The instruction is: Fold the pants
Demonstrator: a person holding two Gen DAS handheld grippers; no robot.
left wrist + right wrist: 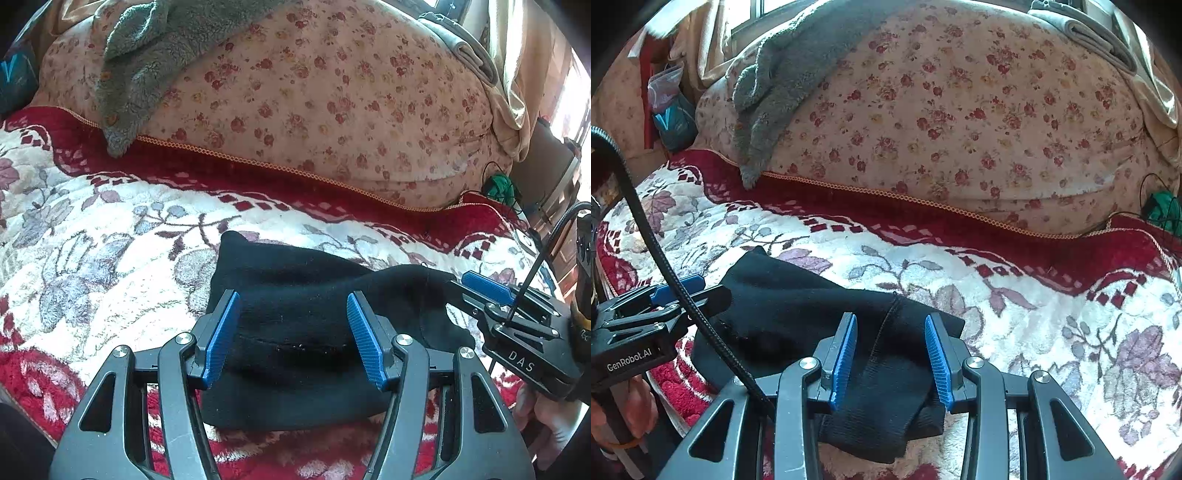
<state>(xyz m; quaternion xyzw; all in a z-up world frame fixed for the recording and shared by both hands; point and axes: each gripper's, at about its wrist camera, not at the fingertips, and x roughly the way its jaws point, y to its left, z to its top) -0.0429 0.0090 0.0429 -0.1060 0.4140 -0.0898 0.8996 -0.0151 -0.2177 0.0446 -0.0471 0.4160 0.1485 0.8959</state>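
Note:
Black pants (295, 325) lie folded into a small bundle on the floral red-and-white blanket (110, 236). My left gripper (293, 332) is open, its blue pads (219, 339) spread wide just above the left part of the bundle. My right gripper (891, 354) is open over the right end of the pants (812, 314), pads on either side of a seam, not pinching the cloth. The right gripper also shows in the left wrist view (487, 286) at the bundle's right edge. The left gripper shows in the right wrist view (683, 286) at the bundle's left edge.
A big flowered cushion (314, 103) rises behind the blanket, with a grey fleece (147, 55) draped over it. A green cord bundle (498, 186) lies at the far right. A cable (683, 295) runs across the right wrist view.

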